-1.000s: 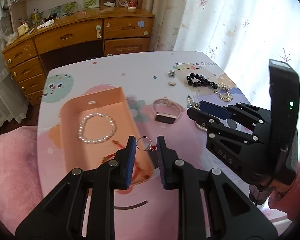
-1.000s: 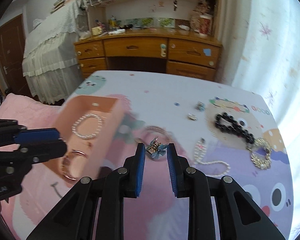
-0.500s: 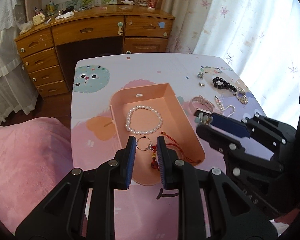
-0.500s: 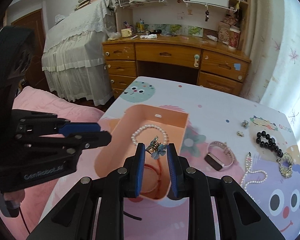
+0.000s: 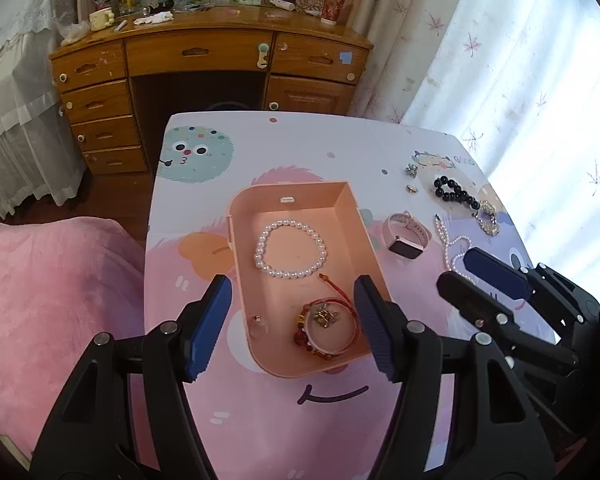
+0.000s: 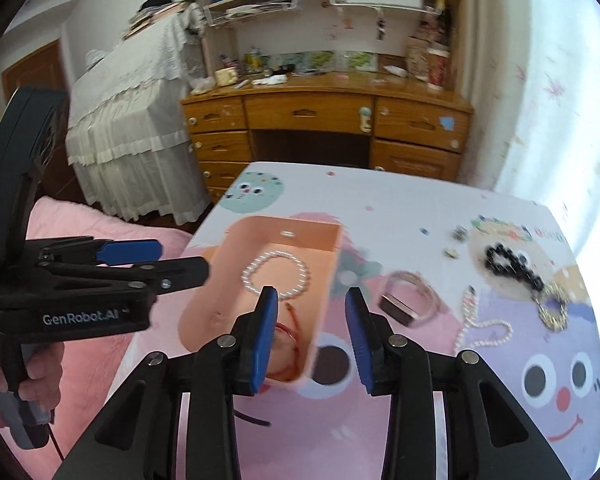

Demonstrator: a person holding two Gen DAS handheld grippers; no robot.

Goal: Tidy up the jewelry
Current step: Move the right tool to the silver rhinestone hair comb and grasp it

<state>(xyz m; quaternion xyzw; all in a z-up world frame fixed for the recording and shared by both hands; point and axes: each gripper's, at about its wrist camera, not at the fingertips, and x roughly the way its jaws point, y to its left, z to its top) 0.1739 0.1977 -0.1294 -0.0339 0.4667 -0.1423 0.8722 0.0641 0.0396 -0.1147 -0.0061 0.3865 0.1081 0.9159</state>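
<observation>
A peach tray (image 5: 240, 240) (image 6: 228, 256) sits on the cartoon-print table. It holds a pearl bracelet (image 5: 290, 248) (image 6: 276, 276), a red cord bracelet (image 5: 328, 330), a ring (image 5: 259, 326) and a small clip (image 5: 325, 317). My left gripper (image 5: 292, 320) is open and empty above the tray's near end. My right gripper (image 6: 310, 332) is open and empty over the tray's right wall; in the left wrist view it (image 5: 476, 276) is to the right of the tray. On the table lie a pink watch (image 5: 406, 236), a pearl necklace (image 5: 456, 248), a black bead bracelet (image 5: 454, 194) and a gold chain (image 5: 488, 218).
Two small earrings (image 5: 411, 178) lie near the table's far right. A wooden desk with drawers (image 5: 204, 72) stands beyond the table. A pink blanket (image 5: 56, 300) lies to the left. Curtains (image 5: 500, 60) hang on the right.
Both grippers opened. The ring left my left gripper and the clip left my right gripper; both now lie in the tray.
</observation>
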